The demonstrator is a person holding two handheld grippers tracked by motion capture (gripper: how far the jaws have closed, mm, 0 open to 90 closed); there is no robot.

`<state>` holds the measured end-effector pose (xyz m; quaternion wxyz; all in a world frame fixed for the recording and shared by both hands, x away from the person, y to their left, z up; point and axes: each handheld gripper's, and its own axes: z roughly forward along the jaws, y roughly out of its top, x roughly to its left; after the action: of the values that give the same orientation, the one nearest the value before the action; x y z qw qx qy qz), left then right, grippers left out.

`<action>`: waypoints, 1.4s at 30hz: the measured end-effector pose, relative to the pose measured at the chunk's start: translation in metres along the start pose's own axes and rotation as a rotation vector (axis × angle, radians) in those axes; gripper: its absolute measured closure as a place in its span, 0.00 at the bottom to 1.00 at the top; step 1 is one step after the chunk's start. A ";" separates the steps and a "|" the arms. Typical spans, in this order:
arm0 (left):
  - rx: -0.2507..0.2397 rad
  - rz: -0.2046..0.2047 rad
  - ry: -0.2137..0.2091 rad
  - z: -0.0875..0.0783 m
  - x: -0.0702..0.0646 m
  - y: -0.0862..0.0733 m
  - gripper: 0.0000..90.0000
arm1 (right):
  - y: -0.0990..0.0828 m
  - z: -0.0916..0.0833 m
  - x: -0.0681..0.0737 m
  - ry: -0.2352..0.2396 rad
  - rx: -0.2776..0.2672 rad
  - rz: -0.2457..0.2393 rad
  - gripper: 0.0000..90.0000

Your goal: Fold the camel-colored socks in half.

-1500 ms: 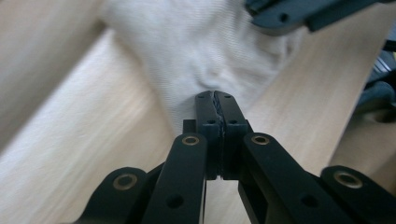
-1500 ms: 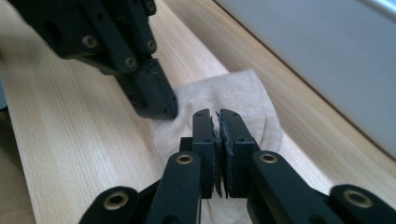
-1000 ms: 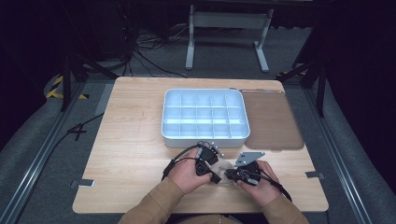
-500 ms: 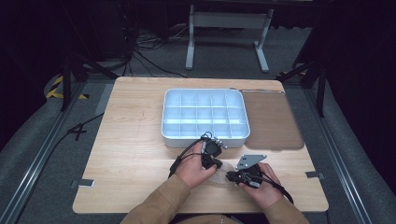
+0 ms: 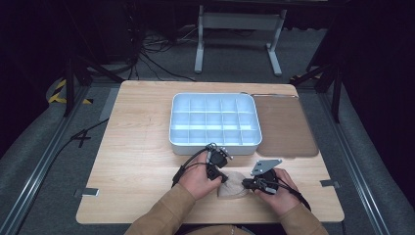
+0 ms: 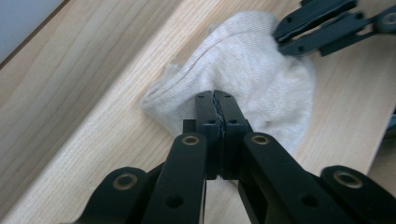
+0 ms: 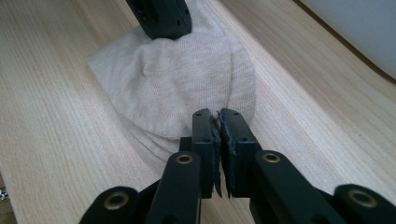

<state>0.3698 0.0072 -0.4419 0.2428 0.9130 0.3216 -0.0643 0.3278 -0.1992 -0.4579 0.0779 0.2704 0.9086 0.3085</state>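
Two grippers meet over one small piece of beige cloth [image 5: 233, 185] near the front edge of the wooden worktop [image 5: 132, 161], just ahead of the person's hands. The cloth is a soft, fine-knit fabric, bunched into a rounded heap with a frayed corner showing in the left gripper view.

The left gripper [image 5: 219, 175] comes in from the cloth's left side. In the left gripper view its jaws stand pressed together with the fabric [image 6: 247, 70] lying right at and beyond their tips; they look pinched on the near edge of the cloth, though the fabric between them is hard to make out. The other gripper's dark jaws [image 6: 327, 25] show at the top right of that view, touching the cloth's far side.

The right gripper [image 5: 247, 184] reaches in from the cloth's right side, with a grey three-cornered plate [image 5: 265, 165] on top. In the right gripper view its jaws are nearly closed, with a thin sliver between them, set against the cloth's [image 7: 177, 79] near rim; a little fabric seems caught there.

Behind the hands, a white compartment tray [image 5: 215, 120] sits in the middle of the worktop, and a brown mat [image 5: 286, 128] lies just beside it on the right. Both are well apart from the cloth.
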 end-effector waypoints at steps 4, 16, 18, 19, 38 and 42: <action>-0.065 -0.013 -0.019 -0.012 0.001 -0.003 0.97 | 0.001 0.000 0.001 -0.009 0.007 -0.015 0.95; -0.055 0.022 0.066 0.004 0.009 0.003 0.98 | 0.001 0.001 0.005 -0.032 0.001 -0.051 0.95; -0.054 0.021 0.061 0.003 0.010 0.003 0.98 | 0.001 0.001 0.005 -0.033 -0.002 -0.050 0.95; -0.072 0.021 0.062 0.003 0.010 0.003 0.97 | 0.000 0.001 0.005 -0.034 -0.005 -0.050 0.95; -0.136 0.012 0.037 -0.053 0.007 -0.016 0.87 | 0.016 -0.024 0.009 -0.034 -0.097 -0.050 0.97; -0.123 0.022 0.038 -0.058 0.007 -0.020 0.85 | 0.017 -0.025 0.009 -0.026 -0.105 -0.043 0.97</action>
<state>0.3611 0.0525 -0.4010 0.2929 0.9009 0.3194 -0.0243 0.3201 -0.1964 -0.4277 0.1104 0.2503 0.8958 0.3503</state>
